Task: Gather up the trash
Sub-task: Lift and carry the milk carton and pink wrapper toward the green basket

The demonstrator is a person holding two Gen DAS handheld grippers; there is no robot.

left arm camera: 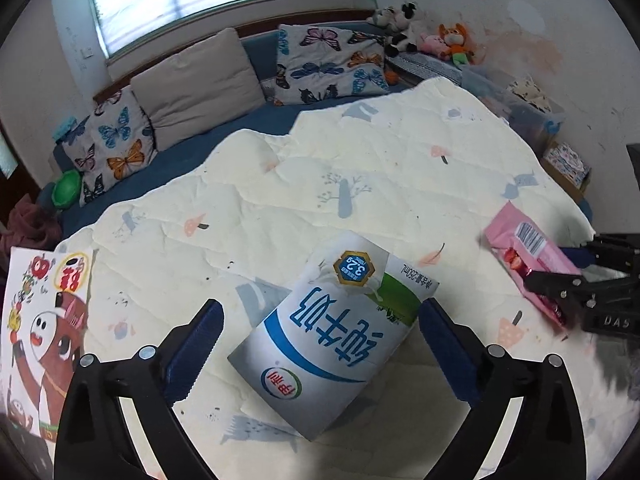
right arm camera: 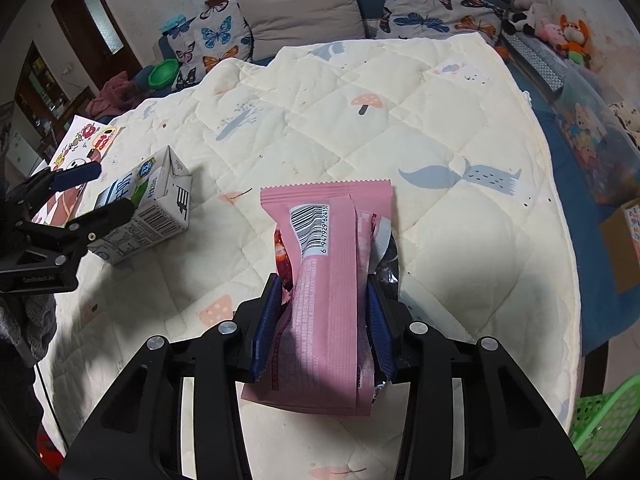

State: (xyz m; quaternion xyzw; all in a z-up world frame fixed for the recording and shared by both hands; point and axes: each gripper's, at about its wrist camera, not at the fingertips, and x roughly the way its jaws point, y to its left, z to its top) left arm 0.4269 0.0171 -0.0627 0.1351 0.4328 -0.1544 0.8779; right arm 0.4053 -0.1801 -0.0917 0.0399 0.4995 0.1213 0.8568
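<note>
cream quilt (right arm camera: 400,128) with mushroom and whale prints covers the bed where the trash lies. pink wrapper (right arm camera: 328,280) lies barcode-up near the quilt's front edge, pinched between the right gripper (right arm camera: 322,292) – its blue pads press both long sides, crumpling the foil. milk carton (left arm camera: 332,332) lies on its side to the left of the wrapper, well apart from it, between the spread fingers of the left gripper (left arm camera: 318,316); the jaws stand wide – one pad seems to touch the carton's edge, the other is clear of it. cartoon sheet (left arm camera: 44,320) rests at the quilt's left edge. butterfly pillows (left arm camera: 328,64) and plush toys (left arm camera: 424,36) line the far side. green basket (right arm camera: 604,420) shows at the lower right.
</note>
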